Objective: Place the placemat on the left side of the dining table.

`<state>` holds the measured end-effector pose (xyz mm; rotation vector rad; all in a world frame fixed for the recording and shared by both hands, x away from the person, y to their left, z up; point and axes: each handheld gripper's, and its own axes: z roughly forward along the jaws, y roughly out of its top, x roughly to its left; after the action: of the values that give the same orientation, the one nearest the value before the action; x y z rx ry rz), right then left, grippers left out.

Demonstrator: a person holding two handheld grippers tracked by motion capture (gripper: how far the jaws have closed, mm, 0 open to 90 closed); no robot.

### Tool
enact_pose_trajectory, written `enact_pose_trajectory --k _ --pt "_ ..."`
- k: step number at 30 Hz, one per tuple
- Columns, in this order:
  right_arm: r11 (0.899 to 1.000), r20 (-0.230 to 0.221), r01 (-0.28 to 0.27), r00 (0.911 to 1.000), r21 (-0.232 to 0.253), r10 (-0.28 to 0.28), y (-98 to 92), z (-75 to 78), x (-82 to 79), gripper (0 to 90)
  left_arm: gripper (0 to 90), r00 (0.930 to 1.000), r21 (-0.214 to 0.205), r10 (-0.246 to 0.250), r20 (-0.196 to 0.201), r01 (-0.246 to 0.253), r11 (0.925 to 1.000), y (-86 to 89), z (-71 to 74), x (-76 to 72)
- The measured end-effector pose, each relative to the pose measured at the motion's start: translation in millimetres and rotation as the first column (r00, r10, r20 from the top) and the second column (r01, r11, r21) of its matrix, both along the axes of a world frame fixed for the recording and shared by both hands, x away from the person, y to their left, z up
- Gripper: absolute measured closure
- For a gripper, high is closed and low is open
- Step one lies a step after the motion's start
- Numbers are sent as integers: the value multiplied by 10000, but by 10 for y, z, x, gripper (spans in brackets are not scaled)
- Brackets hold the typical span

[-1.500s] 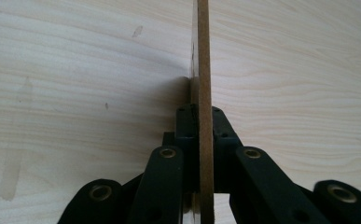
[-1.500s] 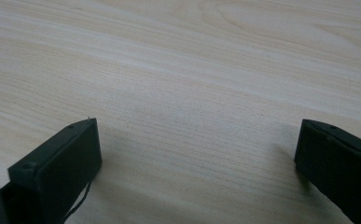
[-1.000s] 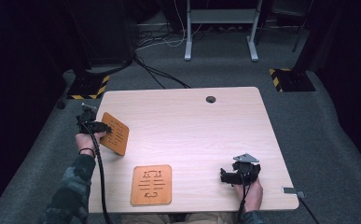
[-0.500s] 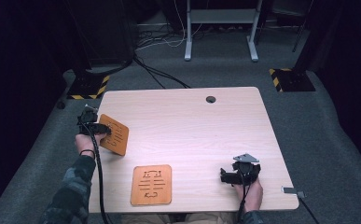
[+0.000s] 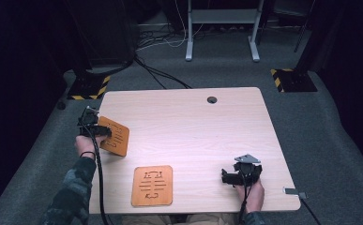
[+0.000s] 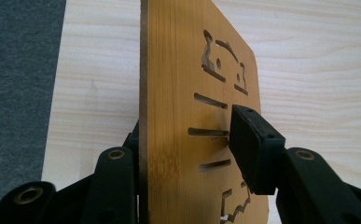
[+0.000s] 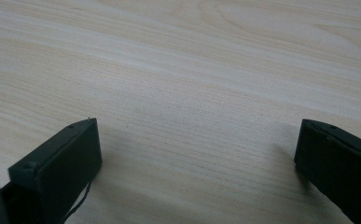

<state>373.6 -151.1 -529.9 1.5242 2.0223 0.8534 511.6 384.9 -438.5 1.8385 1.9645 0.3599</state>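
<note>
Table [image 5: 193, 126]: light wood top with rounded corners and a small round cable hole [image 5: 211, 100] near the far edge, standing on grey carpet.

Left gripper [image 5: 97, 130]: at the table's left edge, held in the person's left hand [image 5: 84, 145], with a black cable running back along the camouflage sleeve [image 5: 71, 192]. Jaws clamped on the held coaster [image 5: 114, 136], an orange-brown wooden square with rounded corners and cut-out slots. In the high view the coaster sits tilted over the left part of the table. In the left gripper view it stands edge-on between the jaws [image 6: 187, 107], one black pad pressed flat against its slotted face and the other jaw behind it.

Second coaster [image 5: 152, 185]: same wood and same slot pattern, lying flat on the near part of the table, left of centre, well apart from both grippers.

Right gripper [image 5: 227, 176]: at the near right of the table, held in the right hand [image 5: 250, 194], with a grey three-cornered plate on top. In the right gripper view [image 7: 192, 154] its jaws stand wide apart with bare tabletop between them, holding nothing.

Background: metal frame legs [image 5: 221, 28] and loose cables [image 5: 155, 70] on the floor beyond the table, and yellow-and-black striped base plates [image 5: 289, 79] to either side.
</note>
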Motion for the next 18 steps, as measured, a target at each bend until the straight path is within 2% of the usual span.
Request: enact_pose_trajectory --k 3,8,10,16,18 --pt "10000 -1 1 10000 1 -1 0 0 0 0 538 10000 -30 86 -45 -86 10000 5 -8 4" --pt "10000 7 4 10000 -25 -4 -2 -1 1 0 534 10000 -53 -73 -55 73 10000 22 -18 12" --pt "10000 1 -2 10000 1 2 -1 0 1 0 532 9999 -210 112 -30 -112 9997 14 -32 16" --pt "10000 -1 3 10000 3 -3 0 0 1 0 519 9996 -223 -226 -144 223 9995 44 -53 31" --pt "10000 -1 3 10000 4 -3 0 0 0 0 518 9997 -237 -177 -191 172 9996 40 -53 34"
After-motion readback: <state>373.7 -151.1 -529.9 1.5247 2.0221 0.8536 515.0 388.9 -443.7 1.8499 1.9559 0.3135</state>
